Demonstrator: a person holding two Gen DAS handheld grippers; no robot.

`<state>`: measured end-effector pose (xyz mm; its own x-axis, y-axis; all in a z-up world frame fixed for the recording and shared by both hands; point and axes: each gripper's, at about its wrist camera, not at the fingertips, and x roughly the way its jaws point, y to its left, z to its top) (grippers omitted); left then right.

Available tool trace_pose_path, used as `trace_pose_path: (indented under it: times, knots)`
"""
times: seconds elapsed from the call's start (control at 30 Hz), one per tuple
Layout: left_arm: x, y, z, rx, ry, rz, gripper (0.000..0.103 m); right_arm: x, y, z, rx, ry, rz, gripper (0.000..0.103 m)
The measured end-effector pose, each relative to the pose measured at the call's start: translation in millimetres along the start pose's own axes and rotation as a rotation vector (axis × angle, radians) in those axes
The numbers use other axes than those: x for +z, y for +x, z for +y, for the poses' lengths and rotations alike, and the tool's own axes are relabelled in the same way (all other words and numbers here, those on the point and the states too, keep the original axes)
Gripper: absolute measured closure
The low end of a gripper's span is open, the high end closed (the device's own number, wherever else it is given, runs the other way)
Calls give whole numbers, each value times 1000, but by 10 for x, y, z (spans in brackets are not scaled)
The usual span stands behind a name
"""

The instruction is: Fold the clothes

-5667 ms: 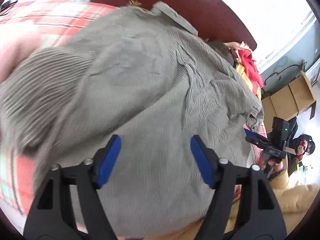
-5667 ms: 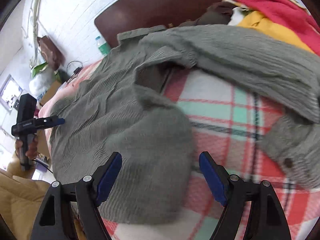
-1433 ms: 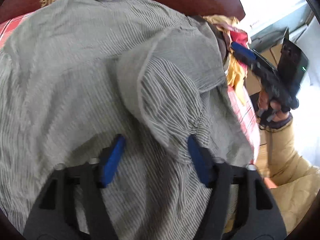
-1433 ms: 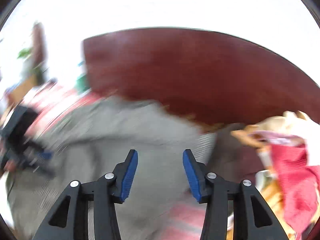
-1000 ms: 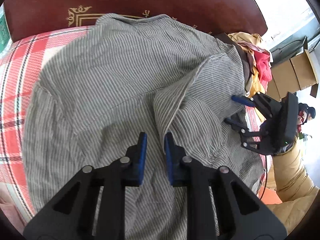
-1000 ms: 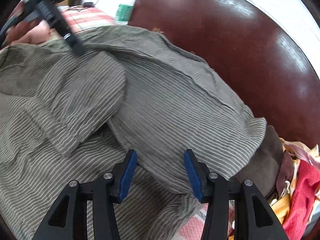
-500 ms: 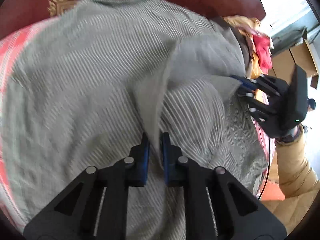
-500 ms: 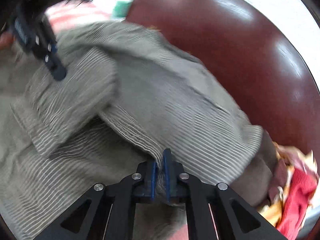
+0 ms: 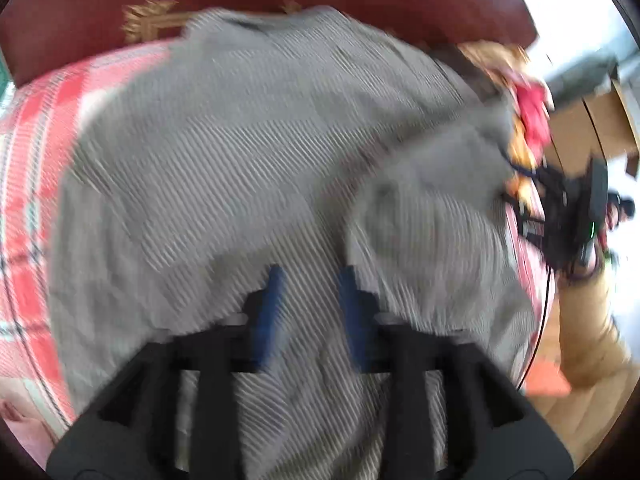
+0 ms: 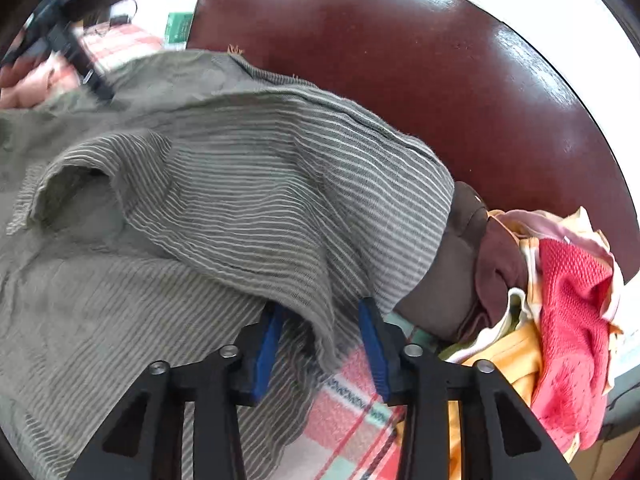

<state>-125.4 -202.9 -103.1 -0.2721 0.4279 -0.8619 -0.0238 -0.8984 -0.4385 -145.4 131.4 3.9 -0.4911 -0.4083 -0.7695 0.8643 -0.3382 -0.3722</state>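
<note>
Striped grey-green shirt [image 9: 248, 152] lies spread over the red checked blanket [image 9: 32, 120], just ahead of both tongs, with the dark red headboard [image 10: 400, 60] beyond it. The left gripper [image 9: 310, 312] hovers over the cloth; its blue pads [image 9: 268, 316] have just been opening and now stand apart, with only flat shirt fabric below and between them, nothing pinched. This view is blurred. The right gripper [image 10: 322, 344] has also just been opening: its jaws are apart, and a loose fold of the shirt hangs down between them, but the pads do not press on it. To the right of this gripper is a pile of clothes [image 10: 560, 300], brown, yellow and red, touching the shirt's edge.
</note>
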Motion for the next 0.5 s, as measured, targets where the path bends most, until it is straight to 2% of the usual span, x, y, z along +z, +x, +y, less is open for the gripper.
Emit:
trace_pose_path:
  times: [0.1,0.17,0.23,0.27,0.3,0.37,0.5]
  knots:
    - [-144,112,-139,-47,32,29,29,-26,-202,-45,31,39,-38,56]
    - [-165,226,-193,-35,40,52,29,-58,-299,-42,50,66,-56,51]
    - [-174,241,-213,-21,46,41,29,-75,-370,-27,65,88,-70,49]
    - [-177,238,-219,-15,49,32,39,-95,-415,-8,70,94,-74,49]
    - [-181,235,-226,-8,53,23,67,-128,-464,21,74,101,-80,49]
    - [-179,201,-233,14,59,3,89,-73,-423,119,95,123,-98,49]
    - [-116,-4,-216,88,66,-48,95,102,-210,377,142,153,-123,48]
